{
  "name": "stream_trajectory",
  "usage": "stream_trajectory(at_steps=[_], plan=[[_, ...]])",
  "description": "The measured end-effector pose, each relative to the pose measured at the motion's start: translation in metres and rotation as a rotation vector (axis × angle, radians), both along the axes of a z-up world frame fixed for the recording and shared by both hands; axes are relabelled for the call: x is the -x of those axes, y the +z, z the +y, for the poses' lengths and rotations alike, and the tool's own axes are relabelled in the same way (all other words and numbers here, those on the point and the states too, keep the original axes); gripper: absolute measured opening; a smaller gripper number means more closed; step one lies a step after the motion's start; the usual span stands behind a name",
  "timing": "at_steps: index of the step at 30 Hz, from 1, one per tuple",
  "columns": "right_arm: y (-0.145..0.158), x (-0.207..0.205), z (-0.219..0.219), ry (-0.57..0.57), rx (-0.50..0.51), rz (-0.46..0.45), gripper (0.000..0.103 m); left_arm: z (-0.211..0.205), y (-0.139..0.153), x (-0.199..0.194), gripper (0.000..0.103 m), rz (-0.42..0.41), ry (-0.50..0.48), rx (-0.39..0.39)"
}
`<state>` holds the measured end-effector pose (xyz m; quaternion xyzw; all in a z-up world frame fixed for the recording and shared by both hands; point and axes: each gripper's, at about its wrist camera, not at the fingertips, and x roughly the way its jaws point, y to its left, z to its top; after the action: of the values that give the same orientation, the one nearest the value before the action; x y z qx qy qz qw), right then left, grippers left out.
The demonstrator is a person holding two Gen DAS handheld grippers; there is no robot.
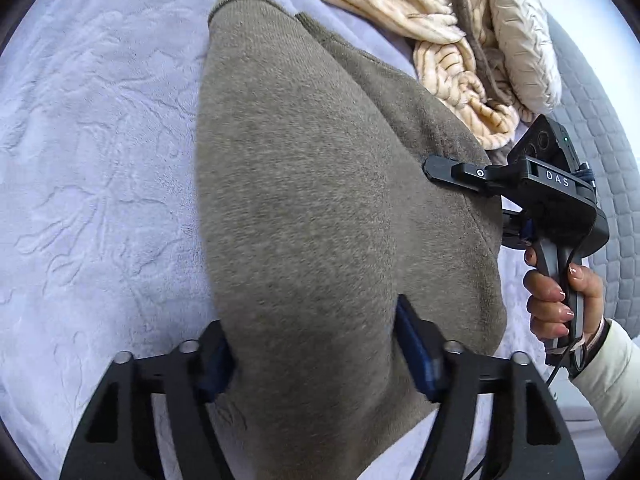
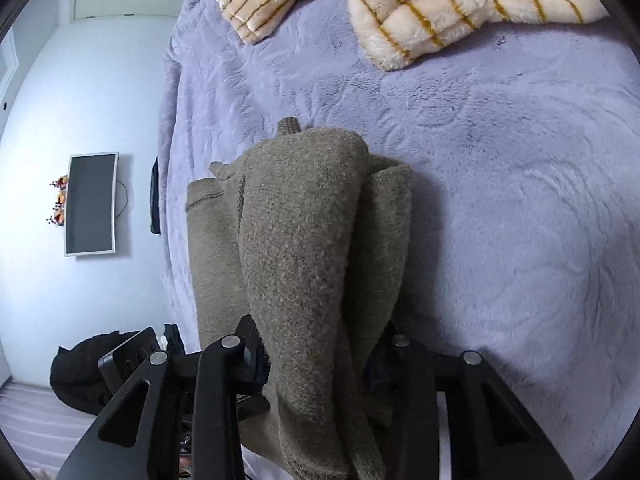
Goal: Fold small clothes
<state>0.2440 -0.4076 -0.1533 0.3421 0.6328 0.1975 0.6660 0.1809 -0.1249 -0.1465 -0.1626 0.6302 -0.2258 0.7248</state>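
Note:
An olive-grey knit garment hangs in folds above the lilac bedspread. My left gripper is shut on its near edge, with the cloth bunched between the blue pads. My right gripper shows in the left wrist view at the right, held by a hand, and it pinches the garment's right edge. In the right wrist view the right gripper is shut on the same garment, which drapes forward over the bedspread.
Cream, brown-striped fleece clothes lie piled at the far side of the bed, also in the right wrist view. A grey quilted headboard stands at the right. Past the bed edge are a wall screen and dark clothes on the floor.

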Motion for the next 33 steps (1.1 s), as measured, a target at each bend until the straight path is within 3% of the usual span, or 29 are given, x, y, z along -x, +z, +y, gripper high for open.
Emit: stream_trajectory(at_steps=[2, 10, 18, 23, 27, 30, 32, 33], plan=[[0.01, 0.004, 0.004, 0.006, -0.029, -0.012, 0.037, 0.006, 0.009, 0.005, 0.058, -0.009, -0.001, 0.024], [0.045, 0.033, 0.021, 0.02, -0.066, -0.02, 0.037, 0.021, 0.045, 0.035, 0.057, -0.029, -0.005, 0.073], [0.074, 0.088, 0.064, 0.033, -0.094, -0.019, 0.037, 0.074, 0.082, 0.095, 0.058, -0.049, -0.008, 0.075], [0.06, 0.129, 0.118, 0.045, -0.125, 0.012, 0.037, 0.123, 0.086, 0.142, 0.058, -0.023, 0.017, 0.04], [0.034, 0.148, 0.159, 0.077, -0.123, 0.05, 0.037, 0.16, 0.068, 0.173, 0.058, 0.011, 0.049, -0.02], [0.008, 0.153, 0.184, 0.12, -0.051, 0.082, 0.037, 0.181, 0.047, 0.186, 0.058, 0.047, 0.075, -0.107], [-0.005, 0.153, 0.188, 0.136, 0.064, 0.083, 0.041, 0.195, 0.038, 0.194, 0.058, 0.065, 0.104, -0.125], [-0.009, 0.153, 0.188, 0.131, 0.104, 0.093, 0.049, 0.201, 0.038, 0.198, 0.061, 0.057, 0.12, -0.117]])
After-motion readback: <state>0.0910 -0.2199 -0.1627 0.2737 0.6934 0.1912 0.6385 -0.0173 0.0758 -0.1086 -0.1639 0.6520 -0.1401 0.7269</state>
